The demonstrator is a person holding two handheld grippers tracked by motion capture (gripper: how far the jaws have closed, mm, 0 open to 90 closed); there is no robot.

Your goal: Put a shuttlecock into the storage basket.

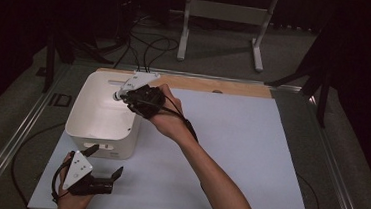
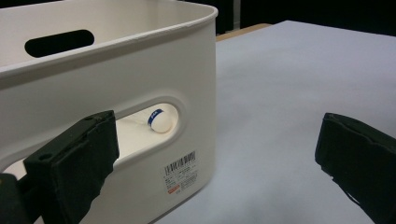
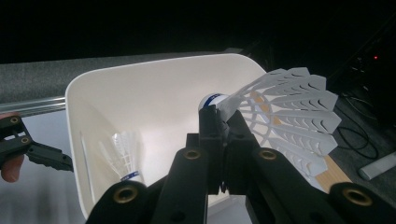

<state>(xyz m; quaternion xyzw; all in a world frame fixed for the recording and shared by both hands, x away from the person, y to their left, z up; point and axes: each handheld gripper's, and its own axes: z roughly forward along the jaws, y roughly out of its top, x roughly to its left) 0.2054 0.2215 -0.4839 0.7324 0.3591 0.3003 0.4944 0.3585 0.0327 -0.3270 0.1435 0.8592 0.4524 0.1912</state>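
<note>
A white plastic bin point(image 1: 80, 104) stands at the left of the white mat. My right gripper point(image 1: 125, 96) hangs over the bin's far right corner, shut on a white feather shuttlecock point(image 3: 285, 107). The jaws point(image 3: 223, 126) pinch it just below its blue-banded cork, with the skirt fanning out to the right. A second shuttlecock point(image 3: 126, 156) lies on the floor of the bin point(image 3: 140, 88), and its cork point(image 2: 160, 121) shows through the handle slot. My left gripper point(image 1: 104, 161) rests on the mat in front of the bin point(image 2: 140, 70), open point(image 2: 219, 154) with nothing between its jaws.
The white mat point(image 1: 230, 153) covers most of the table, with a wooden strip point(image 1: 215, 85) along its far edge. A metal stand point(image 1: 225, 17) and cables point(image 1: 148, 46) lie on the floor beyond. Metal rails point(image 1: 15, 136) run along the table's sides.
</note>
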